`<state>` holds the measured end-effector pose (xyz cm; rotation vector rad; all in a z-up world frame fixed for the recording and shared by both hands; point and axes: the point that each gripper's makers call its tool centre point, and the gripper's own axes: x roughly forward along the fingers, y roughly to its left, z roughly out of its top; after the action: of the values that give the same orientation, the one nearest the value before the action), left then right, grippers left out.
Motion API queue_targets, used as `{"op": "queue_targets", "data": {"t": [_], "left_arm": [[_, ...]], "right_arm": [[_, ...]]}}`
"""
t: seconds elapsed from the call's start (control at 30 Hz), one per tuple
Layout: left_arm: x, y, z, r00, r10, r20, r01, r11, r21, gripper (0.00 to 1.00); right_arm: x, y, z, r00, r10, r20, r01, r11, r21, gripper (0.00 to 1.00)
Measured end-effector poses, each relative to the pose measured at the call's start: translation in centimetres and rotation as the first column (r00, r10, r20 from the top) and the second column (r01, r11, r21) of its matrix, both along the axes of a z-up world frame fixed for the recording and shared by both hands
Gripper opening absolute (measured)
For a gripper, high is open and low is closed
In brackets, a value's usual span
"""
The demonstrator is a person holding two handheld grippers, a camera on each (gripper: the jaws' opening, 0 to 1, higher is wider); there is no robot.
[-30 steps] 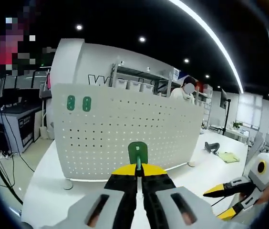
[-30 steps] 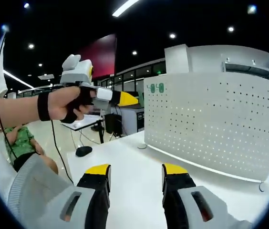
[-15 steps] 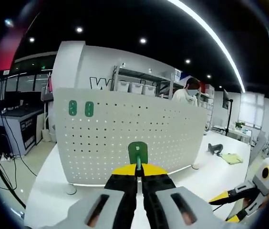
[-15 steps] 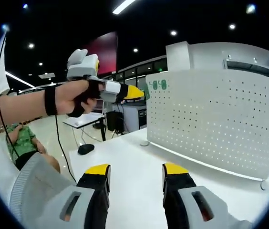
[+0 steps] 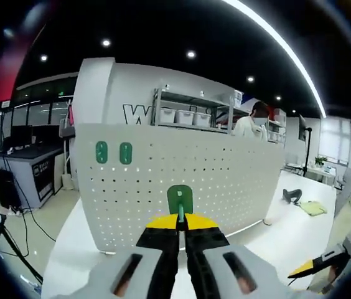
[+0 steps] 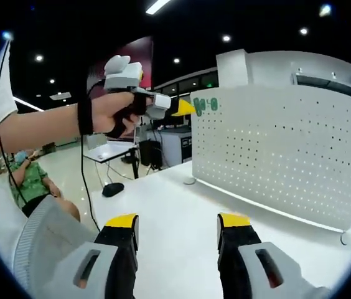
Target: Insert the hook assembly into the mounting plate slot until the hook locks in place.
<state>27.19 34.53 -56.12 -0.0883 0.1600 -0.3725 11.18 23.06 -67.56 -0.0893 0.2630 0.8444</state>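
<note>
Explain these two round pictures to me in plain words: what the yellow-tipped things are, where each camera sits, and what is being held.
No robot here: a person holds a hand-held grasping tool in each hand, and each carries a fisheye camera looking forward along its two yellow-tipped jaws.

The left gripper view rides on the left tool. Its jaws are shut on a small green hook, held up in front of a white perforated mounting plate that stands upright on a white table. Two green hooks already hang near the plate's top corner.

The right gripper view rides on the right tool, whose jaws stand open and empty above the table. In this view you also see the person's hand carrying the left tool toward the plate's edge. A dark object lies on the table past the plate's far end.
</note>
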Motion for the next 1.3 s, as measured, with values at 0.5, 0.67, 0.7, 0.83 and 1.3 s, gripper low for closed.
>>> {"op": "queue_targets", "data": {"t": [0.5, 0.67, 0.7, 0.83, 1.3], "left_arm": [[2.9, 0.1, 1.6, 1.000, 0.017, 0.012, -0.017, 1.000, -0.006, 0.02], [3.7, 0.2, 2.4, 0.999, 0.022, 0.027, -0.023, 1.000, 0.017, 0.02], [4.0, 0.2, 2.7, 0.999, 0.024, 0.035, -0.025, 0.999, 0.029, 0.02], [4.9, 0.5, 2.9, 0.999, 0.036, 0.030, -0.037, 0.998, 0.046, 0.02], [7.3, 0.7, 2.4, 0.999, 0.053, 0.008, -0.053, 0.996, 0.070, 0.02]], "right_arm": [[0.5, -0.8, 0.6, 0.999, -0.028, 0.027, 0.027, 1.000, 0.015, 0.54], [0.6, -1.0, 0.5, 0.999, -0.037, 0.023, 0.037, 0.999, 0.015, 0.53], [0.7, -1.0, 0.4, 0.999, -0.037, 0.020, 0.037, 0.999, 0.016, 0.53], [0.9, -1.0, 0.5, 0.999, -0.033, 0.023, 0.032, 0.999, 0.017, 0.53], [1.6, -1.6, 0.4, 0.999, -0.046, 0.019, 0.046, 0.999, 0.023, 0.53]]}}
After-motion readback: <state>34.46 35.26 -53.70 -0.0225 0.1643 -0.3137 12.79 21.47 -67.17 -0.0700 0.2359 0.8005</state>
